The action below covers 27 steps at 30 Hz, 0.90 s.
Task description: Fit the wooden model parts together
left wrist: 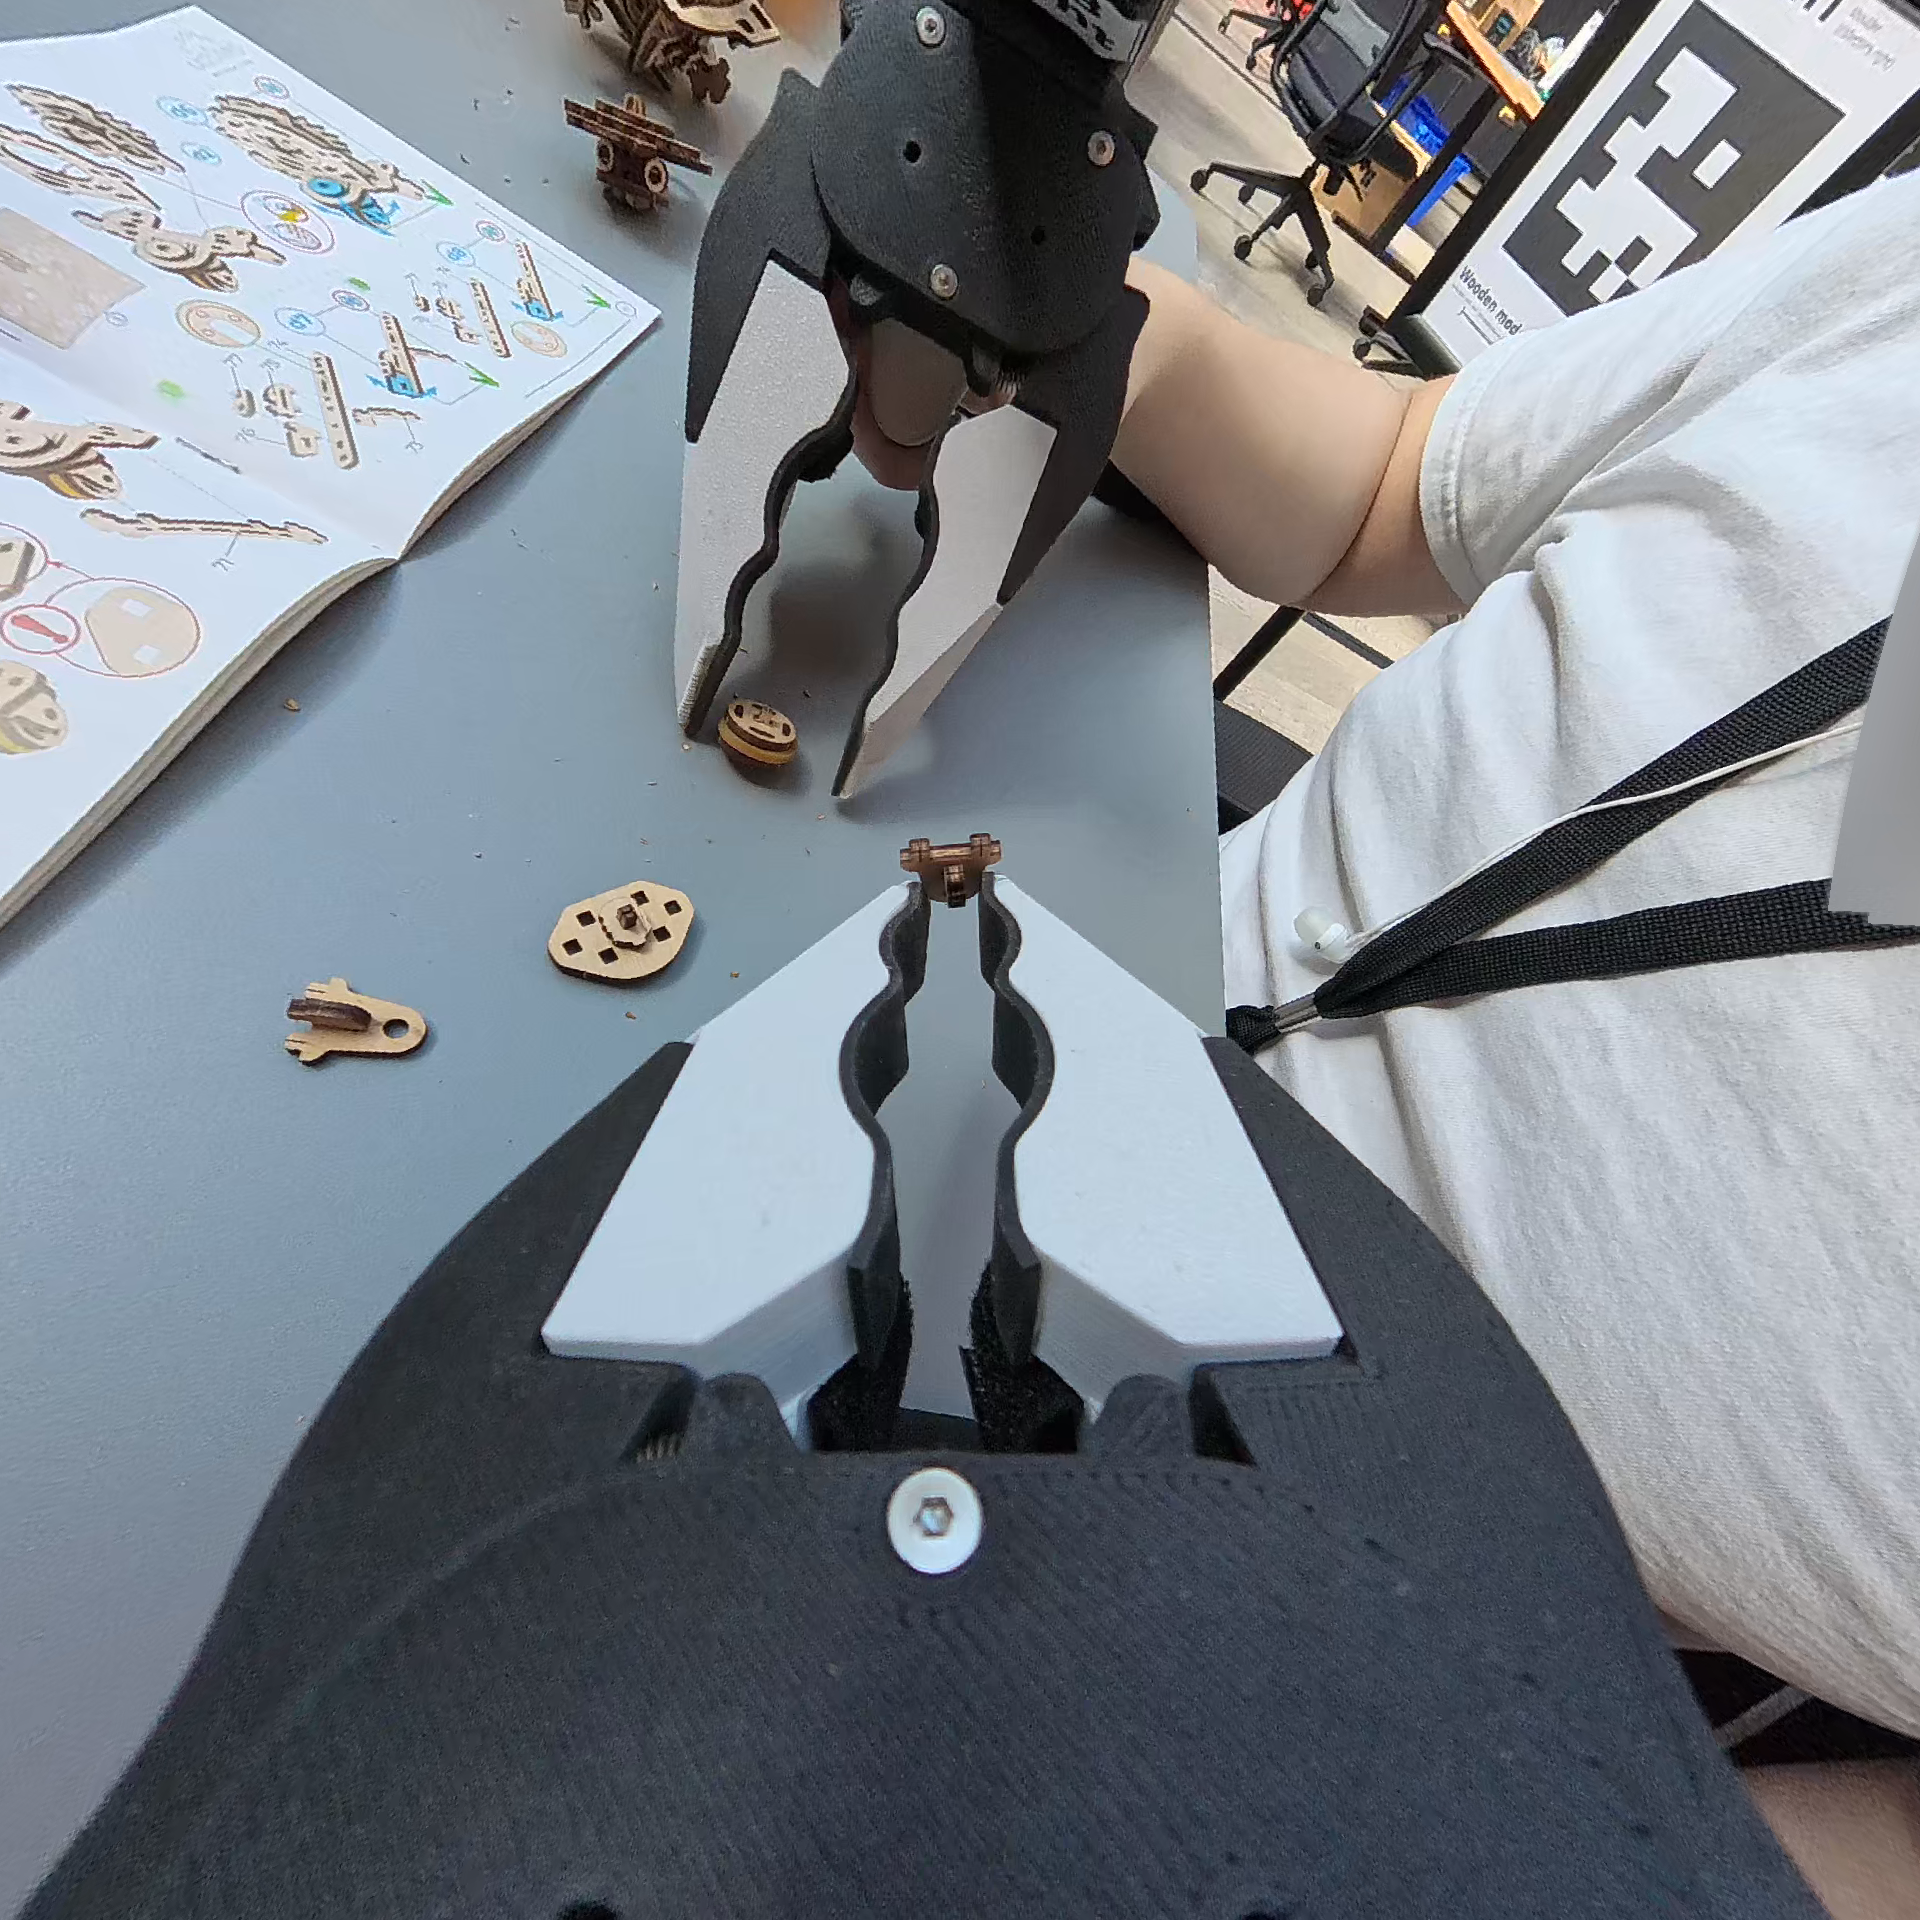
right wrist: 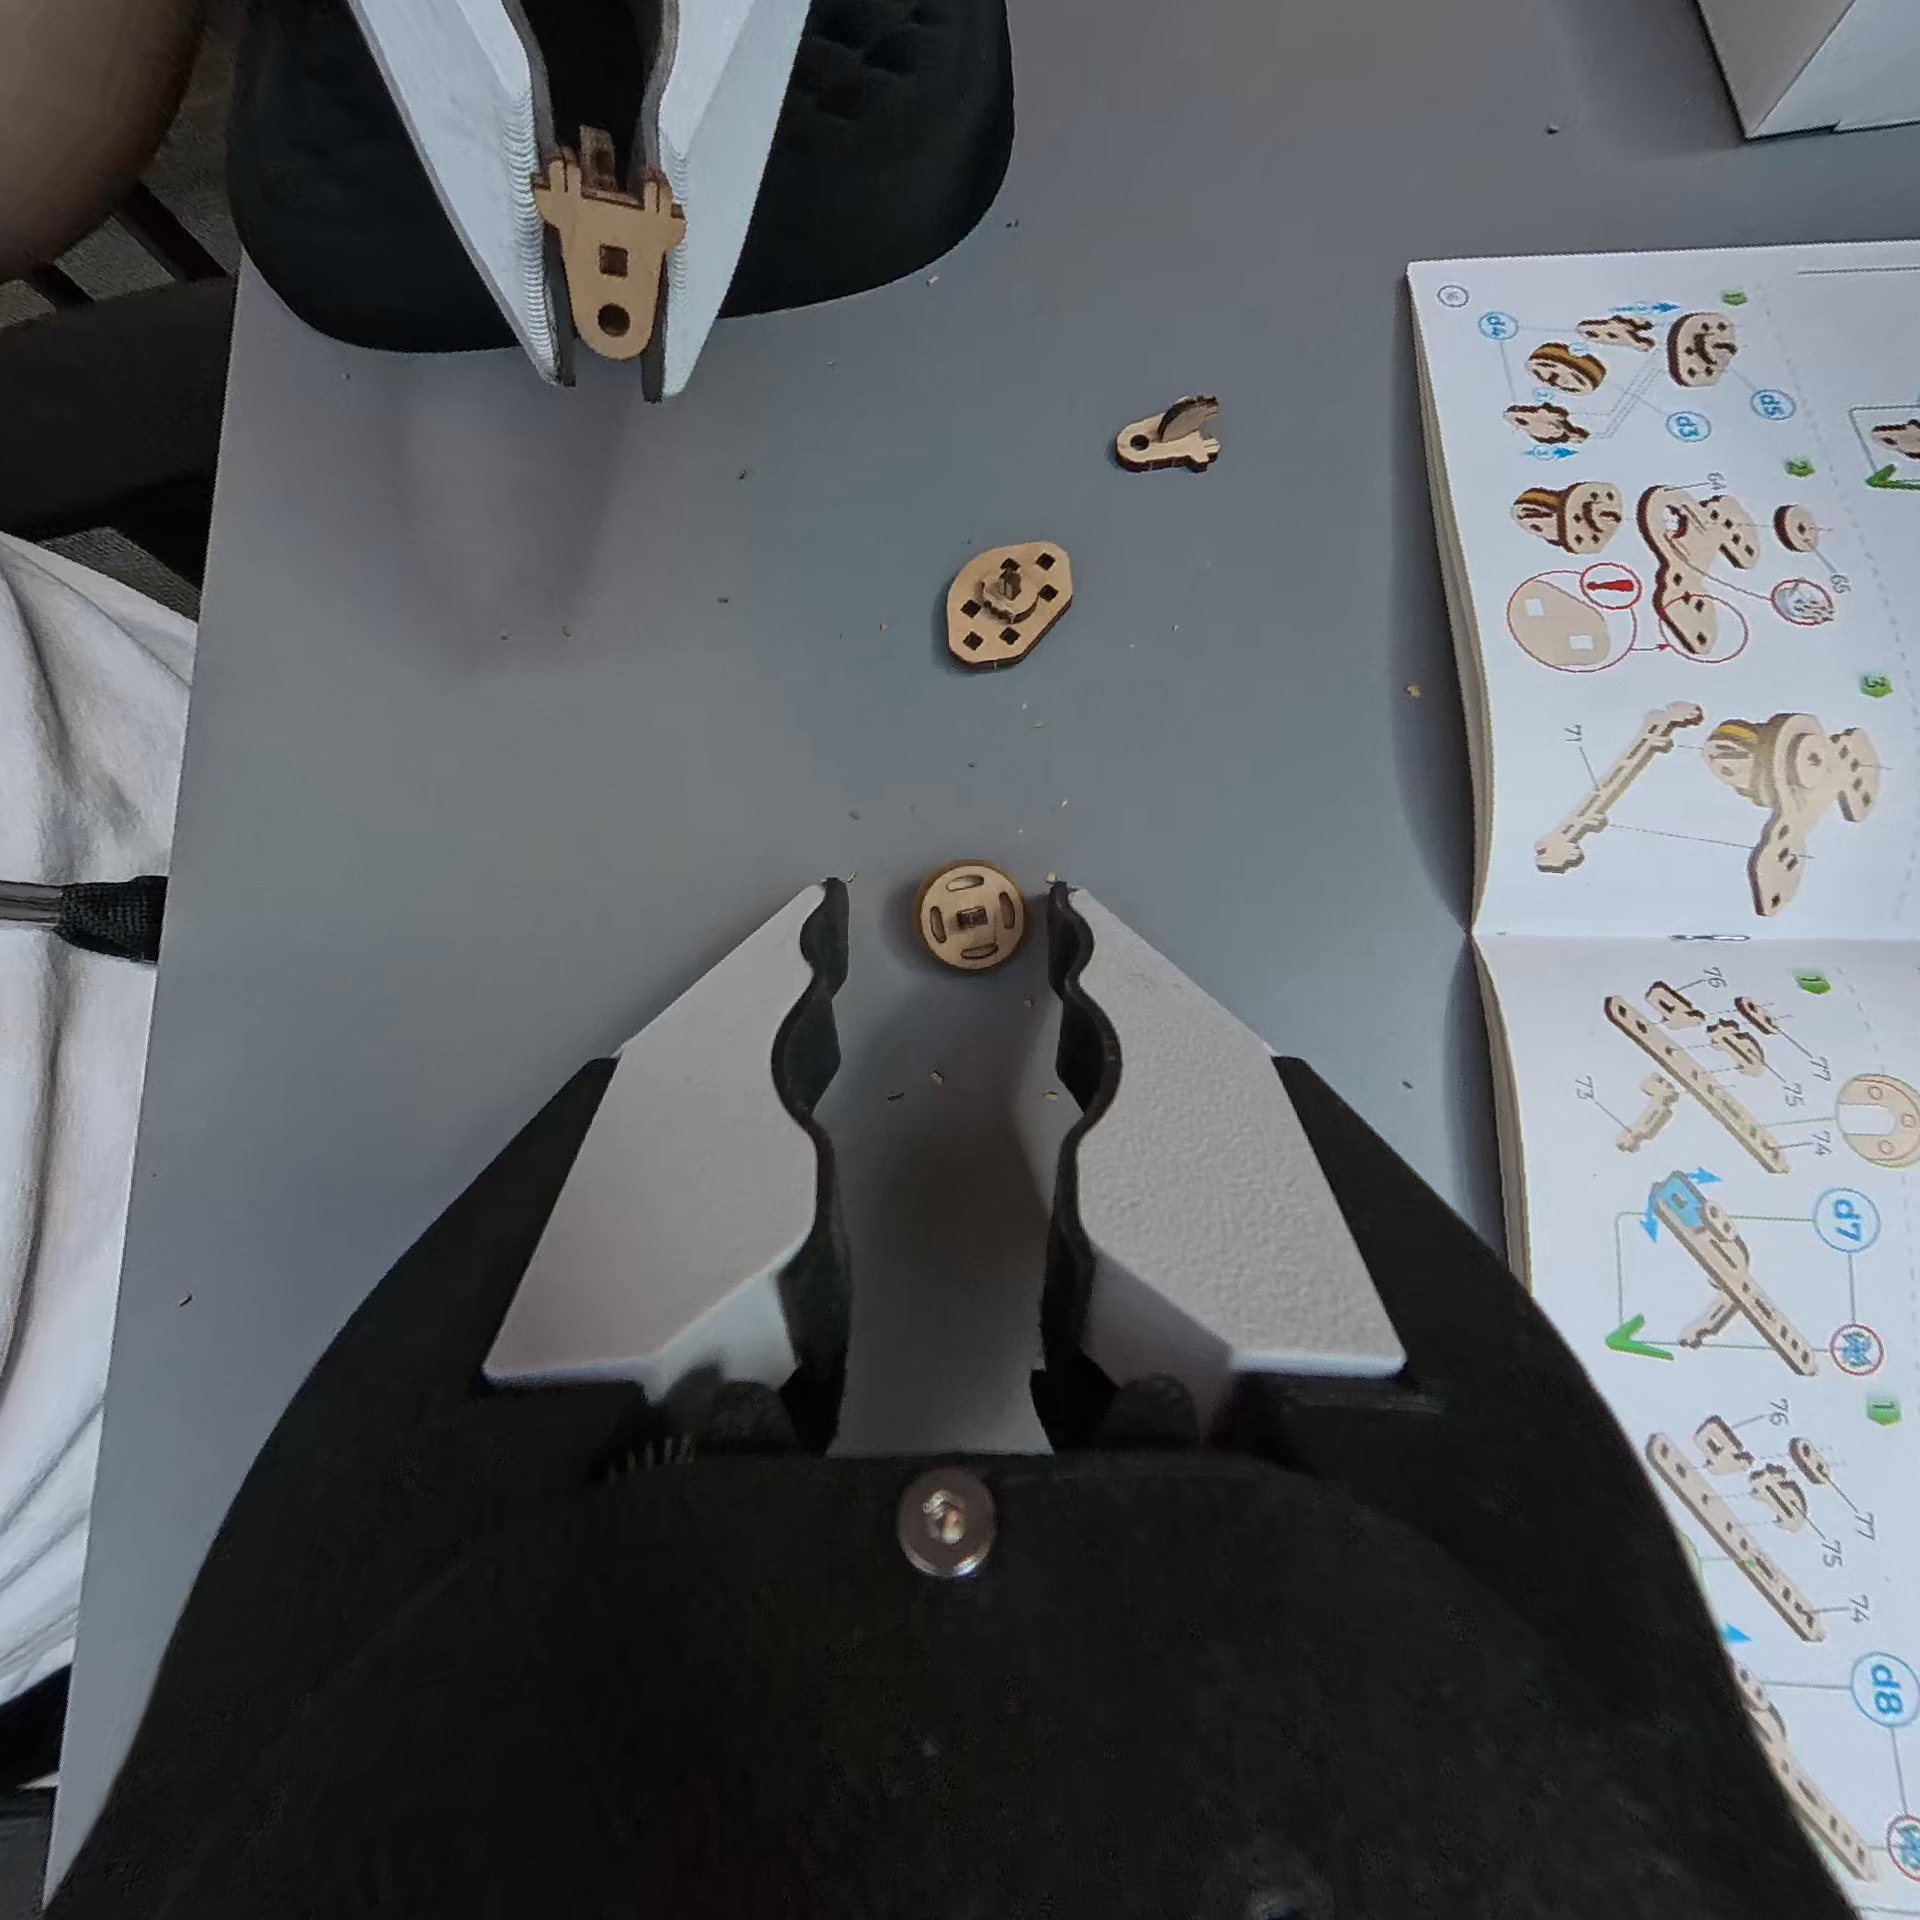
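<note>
My left gripper point(left wrist: 951, 896) is shut on a small flat wooden key-shaped part point(left wrist: 950, 862), held above the grey table; the right wrist view shows the same part point(right wrist: 608, 260) pinched in the left gripper point(right wrist: 606, 384). My right gripper point(right wrist: 948, 891) is open, its tips down at the table on either side of a round wooden disc point(right wrist: 971, 916). The left wrist view shows that disc point(left wrist: 760, 734) between the right gripper's point(left wrist: 774, 743) fingertips. An oval wooden plate with square holes point(left wrist: 621, 929) point(right wrist: 1008, 603) and another key-shaped part point(left wrist: 355, 1021) point(right wrist: 1169, 434) lie loose on the table.
An open instruction booklet point(left wrist: 260, 343) point(right wrist: 1704, 831) lies beside the parts. Built wooden assemblies point(left wrist: 636, 145) stand at the table's far end. A person in a white shirt point(left wrist: 1558, 935) sits at the table edge. Small wood crumbs dot the grey table point(right wrist: 520, 831). A white box corner point(right wrist: 1818, 62) shows far right. The left gripper's tips are roughly 9 centimeters from the right gripper's.
</note>
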Each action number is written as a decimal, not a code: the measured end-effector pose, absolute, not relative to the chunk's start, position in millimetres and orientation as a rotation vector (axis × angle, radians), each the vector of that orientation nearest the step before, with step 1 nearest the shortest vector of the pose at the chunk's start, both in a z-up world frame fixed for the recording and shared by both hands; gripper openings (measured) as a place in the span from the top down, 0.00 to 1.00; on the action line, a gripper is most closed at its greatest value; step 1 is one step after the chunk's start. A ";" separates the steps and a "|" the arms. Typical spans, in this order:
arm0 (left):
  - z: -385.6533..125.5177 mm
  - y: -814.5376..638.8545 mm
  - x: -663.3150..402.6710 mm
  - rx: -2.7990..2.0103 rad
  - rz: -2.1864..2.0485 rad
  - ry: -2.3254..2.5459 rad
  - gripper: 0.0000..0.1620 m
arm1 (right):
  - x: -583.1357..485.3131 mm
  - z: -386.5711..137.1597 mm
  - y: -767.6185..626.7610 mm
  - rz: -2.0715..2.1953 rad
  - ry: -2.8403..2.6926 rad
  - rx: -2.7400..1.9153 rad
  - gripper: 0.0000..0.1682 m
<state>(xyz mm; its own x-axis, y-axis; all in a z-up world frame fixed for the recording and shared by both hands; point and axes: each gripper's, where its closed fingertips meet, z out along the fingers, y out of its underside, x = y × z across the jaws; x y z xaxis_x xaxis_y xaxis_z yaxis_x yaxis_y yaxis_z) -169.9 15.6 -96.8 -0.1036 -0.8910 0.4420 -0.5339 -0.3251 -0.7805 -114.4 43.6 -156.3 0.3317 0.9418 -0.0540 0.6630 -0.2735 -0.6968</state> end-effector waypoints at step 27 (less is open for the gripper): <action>-1.5 -22.7 -131.0 -1.432 -2.206 1.366 0.96 | -131.5 16.6 -10.2 1.377 -1.194 -1.014 0.88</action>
